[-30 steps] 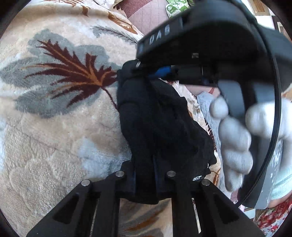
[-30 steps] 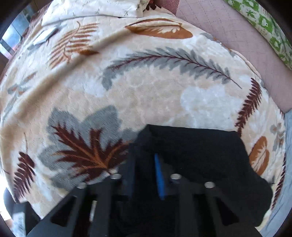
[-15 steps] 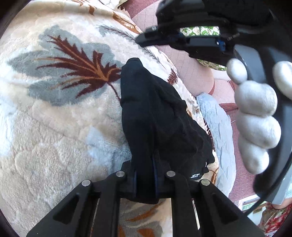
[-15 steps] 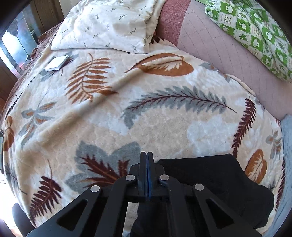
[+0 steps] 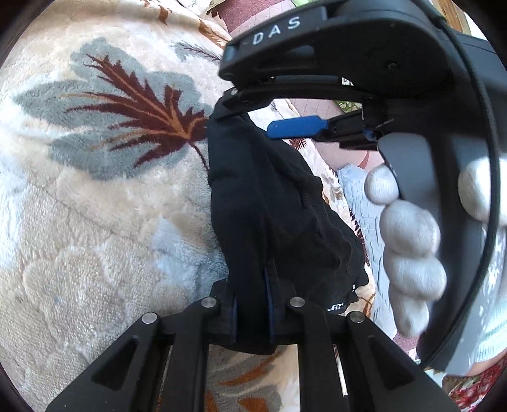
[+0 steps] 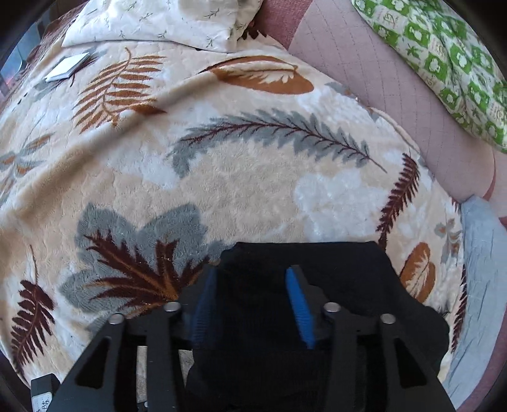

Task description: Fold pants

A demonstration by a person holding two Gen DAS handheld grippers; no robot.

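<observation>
In the left wrist view, the left gripper [image 5: 250, 312] is clenched on a thick fold of the black pants [image 5: 269, 202], a soft knit bundle lying on the plush beige blanket [image 5: 95, 222] with leaf pattern; a gloved hand [image 5: 412, 241] holds the right gripper [image 5: 285, 120] above the far end. In the right wrist view, this gripper's jaws are opening, blue pads [image 6: 299, 304] apart over the pants [image 6: 332, 275], not pressing them. Behind lie a pink quilted cover [image 6: 364, 63], a green patterned pillow [image 6: 443, 60] and a white pillow [image 6: 164, 22].

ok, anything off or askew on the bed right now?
Nothing damaged or spilled. The black pants lie as a folded bundle on the leaf-print blanket, one end clamped in the left gripper. The right gripper is opening over the cloth, pads clear.
</observation>
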